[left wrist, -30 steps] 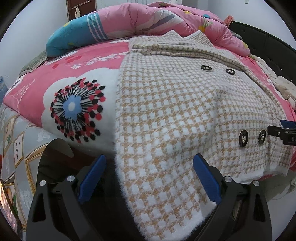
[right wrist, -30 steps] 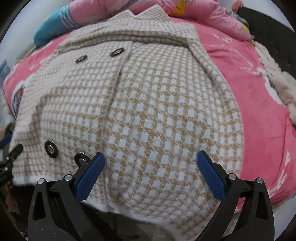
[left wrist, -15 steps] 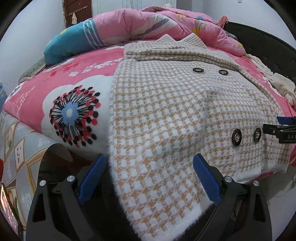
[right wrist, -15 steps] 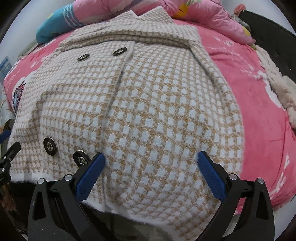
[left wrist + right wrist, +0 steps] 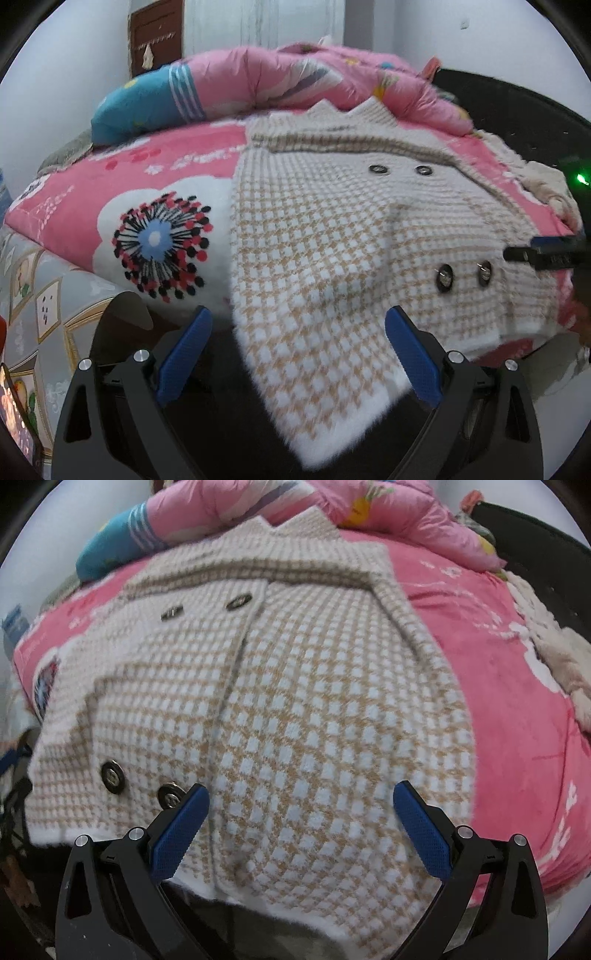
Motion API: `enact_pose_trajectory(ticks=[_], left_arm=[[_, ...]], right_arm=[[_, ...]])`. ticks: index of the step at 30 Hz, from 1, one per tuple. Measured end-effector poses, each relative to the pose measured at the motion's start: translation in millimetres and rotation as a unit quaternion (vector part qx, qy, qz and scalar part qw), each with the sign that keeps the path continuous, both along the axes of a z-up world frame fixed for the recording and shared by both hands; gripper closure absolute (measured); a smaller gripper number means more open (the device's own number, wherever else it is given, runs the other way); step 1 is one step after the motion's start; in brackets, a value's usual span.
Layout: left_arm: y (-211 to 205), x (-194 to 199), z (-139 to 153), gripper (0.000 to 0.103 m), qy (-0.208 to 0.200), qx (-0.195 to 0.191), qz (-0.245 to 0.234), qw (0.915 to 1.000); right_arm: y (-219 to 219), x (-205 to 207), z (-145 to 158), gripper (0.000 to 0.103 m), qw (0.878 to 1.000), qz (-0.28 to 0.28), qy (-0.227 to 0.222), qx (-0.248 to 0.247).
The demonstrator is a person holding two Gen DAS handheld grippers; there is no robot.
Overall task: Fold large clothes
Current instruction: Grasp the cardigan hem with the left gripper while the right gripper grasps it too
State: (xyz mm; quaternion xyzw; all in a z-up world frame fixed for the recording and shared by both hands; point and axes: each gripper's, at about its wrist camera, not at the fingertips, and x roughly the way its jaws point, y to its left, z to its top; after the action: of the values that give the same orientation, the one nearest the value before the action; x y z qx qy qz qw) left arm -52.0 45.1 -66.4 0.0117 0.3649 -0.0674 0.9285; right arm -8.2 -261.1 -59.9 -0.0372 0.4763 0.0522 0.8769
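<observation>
One houndstooth coat (image 5: 295, 709); four dark buttons (image 5: 112, 775); one rolled quilt (image 5: 280, 85).

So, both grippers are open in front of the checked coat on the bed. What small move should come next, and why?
Probably ease both grippers forward and shut them on the hem. The left gripper and right gripper are open and hold nothing, and the coat's lower edge hangs over the bed edge between their fingers.
</observation>
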Motion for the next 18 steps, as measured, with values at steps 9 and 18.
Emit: enact_pose_trajectory(ticks=[9, 18], left_arm=[[7.6, -36.7, -13.8, 0.011, 0.021, -0.054, -0.037, 0.9976], [41.3, -2.5, -19.8, 0.024, 0.052, -0.174, 0.000, 0.9834]], right_arm=[[-64.0, -29.7, -1.4, 0.007, 0.996, -0.050, -0.023, 0.065], [-119.8, -33.7, -17.4, 0.007, 0.983, -0.072, -0.005, 0.168]])
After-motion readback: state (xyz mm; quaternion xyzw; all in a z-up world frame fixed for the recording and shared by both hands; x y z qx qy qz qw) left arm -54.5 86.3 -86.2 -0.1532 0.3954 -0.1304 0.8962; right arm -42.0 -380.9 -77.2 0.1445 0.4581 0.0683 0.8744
